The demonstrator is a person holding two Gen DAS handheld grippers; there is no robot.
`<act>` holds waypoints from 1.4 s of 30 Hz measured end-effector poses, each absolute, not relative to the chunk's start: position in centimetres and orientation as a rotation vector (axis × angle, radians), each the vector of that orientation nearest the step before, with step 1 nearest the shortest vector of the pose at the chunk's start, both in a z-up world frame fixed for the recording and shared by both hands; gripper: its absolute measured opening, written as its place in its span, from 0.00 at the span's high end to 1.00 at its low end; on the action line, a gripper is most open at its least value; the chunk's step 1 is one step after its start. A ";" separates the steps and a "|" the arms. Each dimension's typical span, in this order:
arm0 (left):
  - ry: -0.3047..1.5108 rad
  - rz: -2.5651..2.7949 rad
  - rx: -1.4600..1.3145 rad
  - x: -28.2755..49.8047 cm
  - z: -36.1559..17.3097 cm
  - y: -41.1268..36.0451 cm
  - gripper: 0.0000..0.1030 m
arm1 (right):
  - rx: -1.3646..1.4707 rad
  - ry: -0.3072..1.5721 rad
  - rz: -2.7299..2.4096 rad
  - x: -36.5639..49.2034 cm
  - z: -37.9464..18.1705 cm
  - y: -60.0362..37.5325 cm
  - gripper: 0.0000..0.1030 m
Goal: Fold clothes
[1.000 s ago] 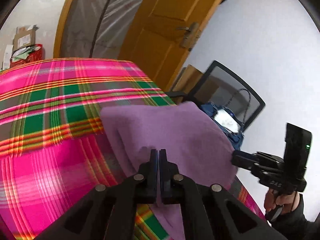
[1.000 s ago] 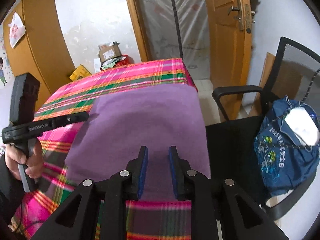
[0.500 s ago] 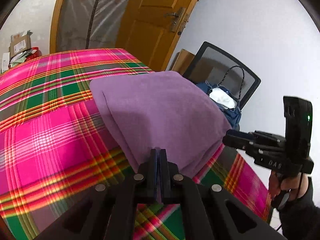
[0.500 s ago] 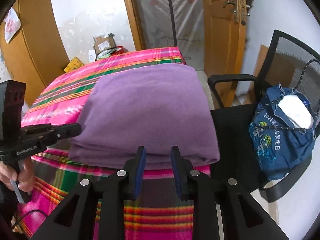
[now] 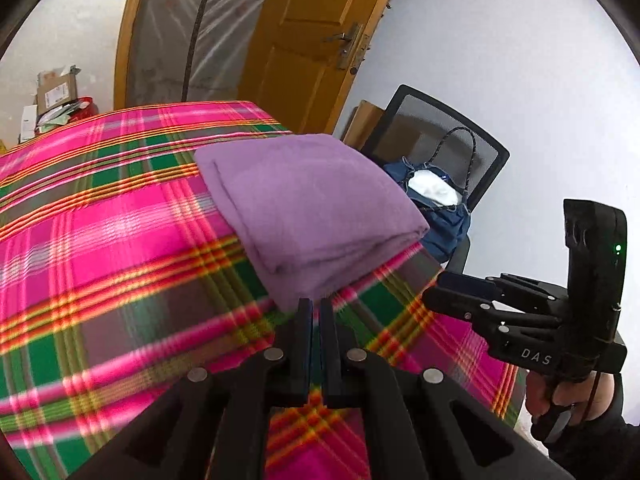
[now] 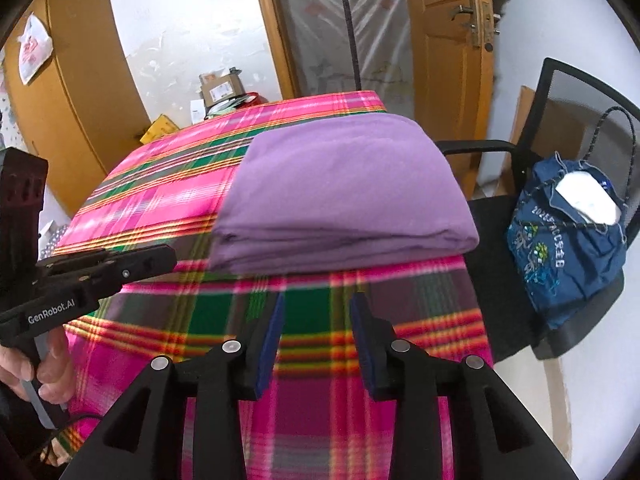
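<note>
Plaid cloth in pink and green covers the desk, with an orange door and a mesh office chair behind it. Purple garment sits on the far right part of the desk as a neat stacked rectangle, layered edges facing the cameras, its right side at the desk edge next to the chair.

What changed over the last second: the left claw was pinched right on the purple fabric and has pulled back, so now its fingers are nearly together with nothing between them, tips just short of the garment's near corner. The right claw also backed off and spread wider; it's open and empty over bare plaid.

My read: both claws let go and retreated, so that fold looks set down. Can't say whether another fold is planned.
</note>
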State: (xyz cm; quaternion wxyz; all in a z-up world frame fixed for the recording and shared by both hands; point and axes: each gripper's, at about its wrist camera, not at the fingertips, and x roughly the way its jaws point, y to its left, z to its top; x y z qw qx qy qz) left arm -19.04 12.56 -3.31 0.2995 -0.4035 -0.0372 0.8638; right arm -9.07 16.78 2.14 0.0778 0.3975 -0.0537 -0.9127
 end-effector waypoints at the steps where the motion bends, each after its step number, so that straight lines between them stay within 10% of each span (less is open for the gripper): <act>1: -0.094 2.303 -1.071 -18.5 -3.2 12.4 0.99 | 1.192 -0.165 -2.734 -8.7 2.2 16.6 0.65; 42: -0.086 2.509 -1.054 -9.8 -2.3 9.8 0.94 | 1.090 -0.044 -2.775 -2.2 3.3 11.4 0.65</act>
